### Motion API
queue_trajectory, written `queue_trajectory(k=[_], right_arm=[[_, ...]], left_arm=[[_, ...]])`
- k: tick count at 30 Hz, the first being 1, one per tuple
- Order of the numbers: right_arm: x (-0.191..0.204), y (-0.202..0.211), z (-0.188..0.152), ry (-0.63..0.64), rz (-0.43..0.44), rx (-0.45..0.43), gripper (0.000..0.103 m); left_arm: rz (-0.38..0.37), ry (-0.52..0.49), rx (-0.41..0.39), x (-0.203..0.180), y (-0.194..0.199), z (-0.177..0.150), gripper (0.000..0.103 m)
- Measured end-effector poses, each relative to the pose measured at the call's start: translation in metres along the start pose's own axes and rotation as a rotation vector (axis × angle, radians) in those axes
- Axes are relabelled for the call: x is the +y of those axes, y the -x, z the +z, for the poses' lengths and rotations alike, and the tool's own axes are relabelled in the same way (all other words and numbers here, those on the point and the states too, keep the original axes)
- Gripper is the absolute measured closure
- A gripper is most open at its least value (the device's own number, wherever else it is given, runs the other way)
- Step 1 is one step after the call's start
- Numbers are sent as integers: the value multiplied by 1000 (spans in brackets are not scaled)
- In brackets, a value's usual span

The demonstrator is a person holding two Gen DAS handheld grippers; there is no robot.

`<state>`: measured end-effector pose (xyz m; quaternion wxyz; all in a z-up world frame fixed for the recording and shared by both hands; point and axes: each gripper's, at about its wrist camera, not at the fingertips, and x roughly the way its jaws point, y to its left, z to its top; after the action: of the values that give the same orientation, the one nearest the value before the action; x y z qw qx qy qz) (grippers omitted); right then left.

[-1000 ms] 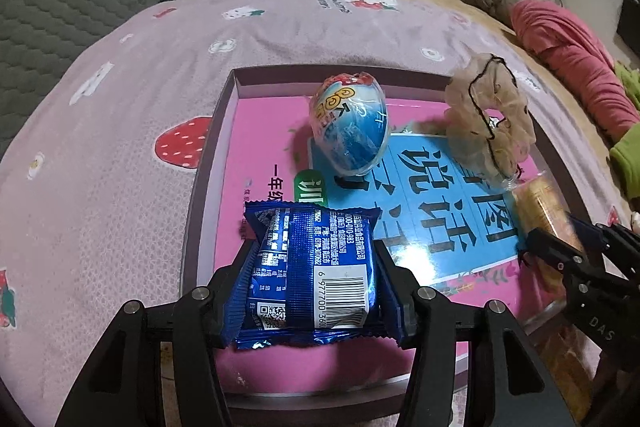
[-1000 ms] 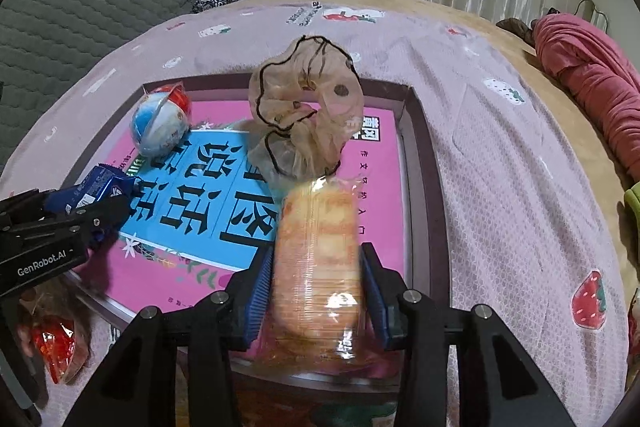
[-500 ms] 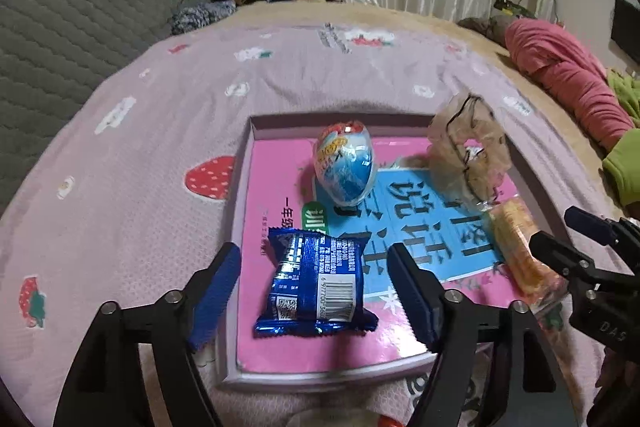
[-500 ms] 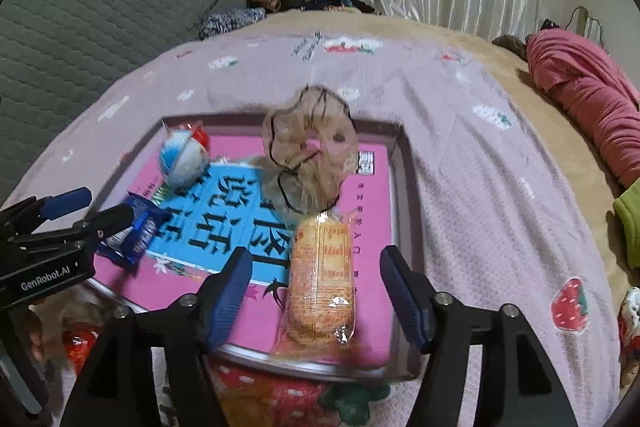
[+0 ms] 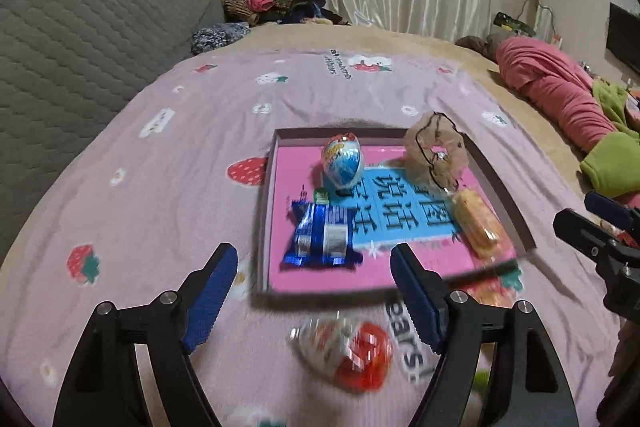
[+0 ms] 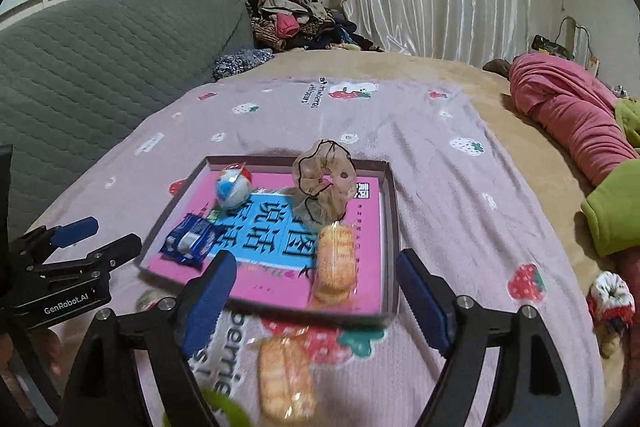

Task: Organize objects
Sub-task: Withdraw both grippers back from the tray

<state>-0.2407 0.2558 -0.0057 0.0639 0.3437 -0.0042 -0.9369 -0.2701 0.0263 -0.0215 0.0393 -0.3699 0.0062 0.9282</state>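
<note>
Tongs, left [image 5: 314, 293] and right [image 6: 316, 301], gape wide, empty. Next pickup looks underway: a cracker pack [image 6: 286, 383] lies just below the right tongs, a red-white packet [image 5: 348, 353] below the left.

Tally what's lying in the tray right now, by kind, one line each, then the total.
Blue snack packet: 1
Orange biscuit packet: 1
Foil-wrapped egg: 1
Sheer hair scrunchie: 1
Total in the tray: 4
</note>
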Motion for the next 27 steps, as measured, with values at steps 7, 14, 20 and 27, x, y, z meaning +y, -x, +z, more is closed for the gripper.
queue_trajectory(k=[7, 14, 20, 27], right_arm=[[16, 42, -9, 16, -11, 0, 20], [35, 87, -20, 38, -14, -16, 18], [49, 115, -33, 41, -11, -13, 17], [59, 147, -41, 58, -32, -18, 16]], left_arm=[[17, -26, 0, -3, 51, -24, 23], [22, -34, -16, -3, 106, -45, 23], [16, -49, -24, -7, 143, -70, 23], [-5, -51, -20, -8, 167, -90, 23]])
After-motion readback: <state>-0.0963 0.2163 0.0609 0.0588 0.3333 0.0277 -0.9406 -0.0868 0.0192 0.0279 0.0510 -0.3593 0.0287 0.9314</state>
